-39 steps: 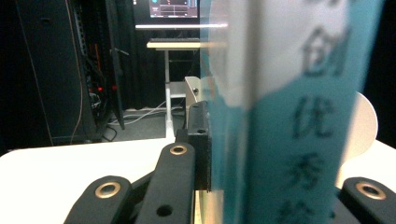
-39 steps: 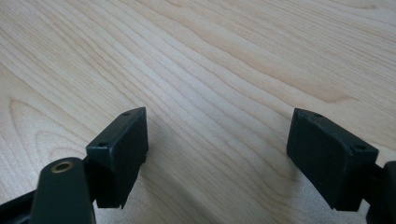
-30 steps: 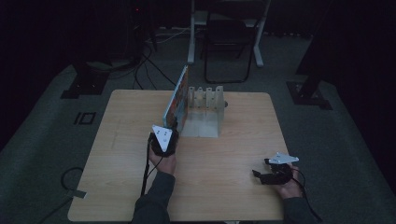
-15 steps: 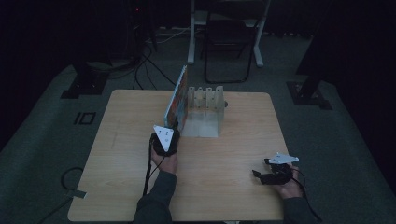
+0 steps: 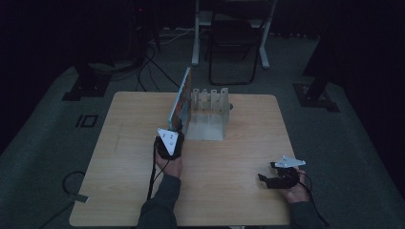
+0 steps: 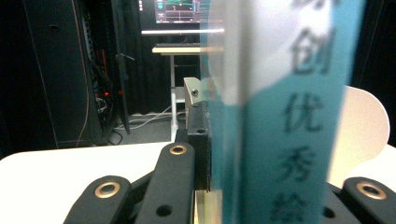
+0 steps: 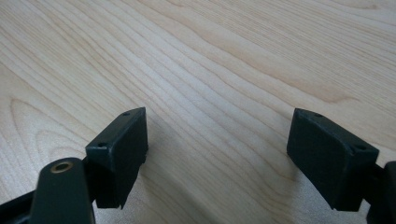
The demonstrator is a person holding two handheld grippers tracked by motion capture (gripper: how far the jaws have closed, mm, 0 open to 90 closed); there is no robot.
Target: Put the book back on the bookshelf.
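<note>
Two black jaws of the left gripper (image 5: 174, 131) clamp a thin glossy book (image 5: 180, 101) upright; the right gripper (image 7: 217, 154) gapes over the pale wood-grain counter (image 5: 129, 157).

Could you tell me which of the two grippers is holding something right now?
The left gripper: its fingers are shut on the book standing by the rack. The right gripper lies open, nothing between its fingers.
</note>
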